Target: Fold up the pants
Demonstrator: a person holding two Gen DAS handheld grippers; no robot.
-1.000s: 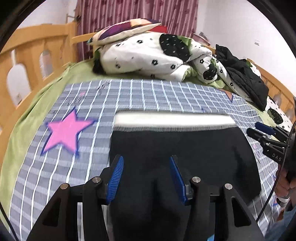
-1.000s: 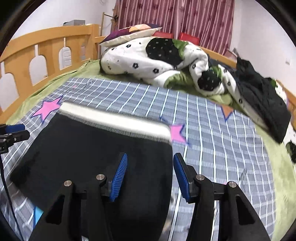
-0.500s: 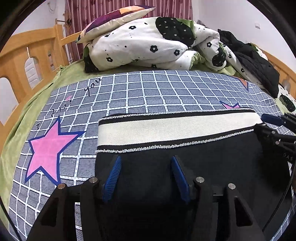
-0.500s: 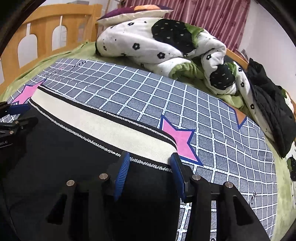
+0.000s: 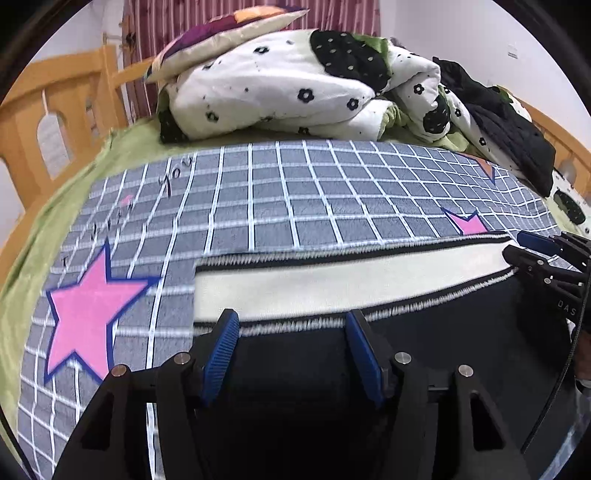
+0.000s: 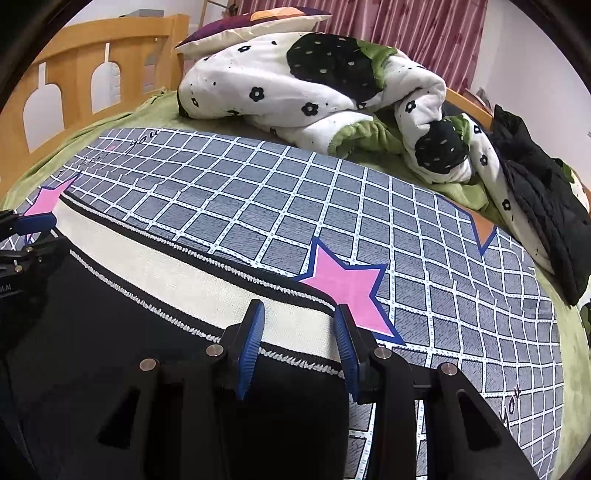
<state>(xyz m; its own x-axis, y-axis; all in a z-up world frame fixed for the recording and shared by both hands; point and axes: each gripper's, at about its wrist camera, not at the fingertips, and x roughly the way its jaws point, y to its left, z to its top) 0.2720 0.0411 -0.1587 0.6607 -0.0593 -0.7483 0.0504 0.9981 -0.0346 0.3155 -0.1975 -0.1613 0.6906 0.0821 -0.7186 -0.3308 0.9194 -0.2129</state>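
Black pants (image 5: 443, 350) with a cream waistband (image 5: 332, 284) lie flat on a grey checked blanket (image 5: 295, 206). My left gripper (image 5: 291, 317) hovers low over the waistband's left part, open, its blue pads (image 5: 221, 347) standing either side of black cloth just below the band. My right gripper (image 6: 298, 308) is at the waistband's (image 6: 166, 269) right end, jaws closing, with the band's corner between the fingertips and a gap still showing. Each gripper shows at the edge of the other's view: the right gripper (image 5: 532, 247) and the left gripper (image 6: 29, 229).
A rumpled white flowered quilt (image 6: 314, 85) and a pillow (image 6: 255, 22) are heaped at the head of the bed. A black jacket (image 6: 543, 206) lies at the right. A wooden bed rail (image 6: 74, 74) runs along the left. Pink stars (image 6: 347, 288) mark the blanket.
Both grippers came forward and down to the waistband, which now fills more of each view. The right jaws narrowed and the left jaws widened a little.
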